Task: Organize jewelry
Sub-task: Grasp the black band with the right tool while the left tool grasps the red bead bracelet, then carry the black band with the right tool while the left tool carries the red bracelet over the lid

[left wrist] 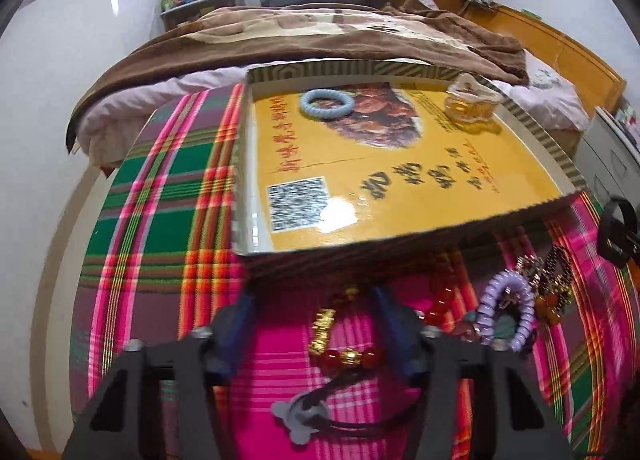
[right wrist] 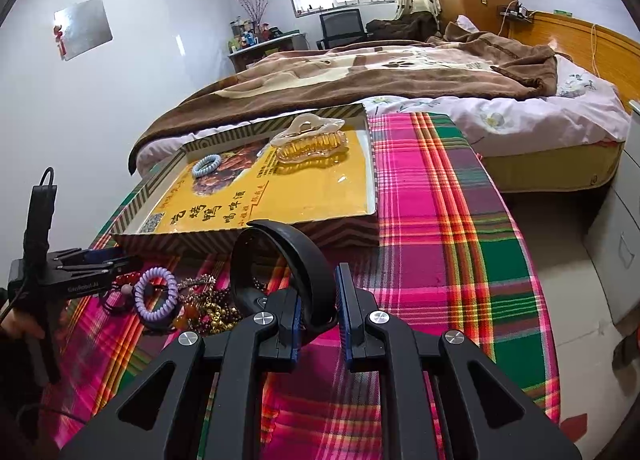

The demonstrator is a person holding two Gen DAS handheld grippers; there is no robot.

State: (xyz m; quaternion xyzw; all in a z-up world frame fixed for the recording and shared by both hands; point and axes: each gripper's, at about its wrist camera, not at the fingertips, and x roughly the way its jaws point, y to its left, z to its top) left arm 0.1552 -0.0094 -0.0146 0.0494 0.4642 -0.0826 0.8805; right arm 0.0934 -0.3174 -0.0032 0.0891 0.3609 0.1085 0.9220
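The right hand-held gripper (right wrist: 318, 314) was nearly closed, its blue pads clamped on a glossy black band (right wrist: 292, 260) that curled up in a loop above the fingers. Only the right view showed that grip; the left view caught just a dark shape at its right edge. The left hand-held gripper (left wrist: 316, 310) stood partly open over the desk (left wrist: 160, 220), its fingers either side of a bracelet (left wrist: 340, 352) of red and gold beads on black cord, not pressing it. The right view showed that gripper from the side but hid the bracelet's cord. Just beside lay a purple coil tie (left wrist: 506, 312) and a tangle of small gold and brown beads (right wrist: 212, 312). The plaid cloth was woven in pink, green and orange. Beyond, a shallow cardboard tray (left wrist: 400, 244) with a glossy yellow floor held a pale blue coil ring (left wrist: 327, 102) and a clear amber claw clip (right wrist: 308, 142), well apart.
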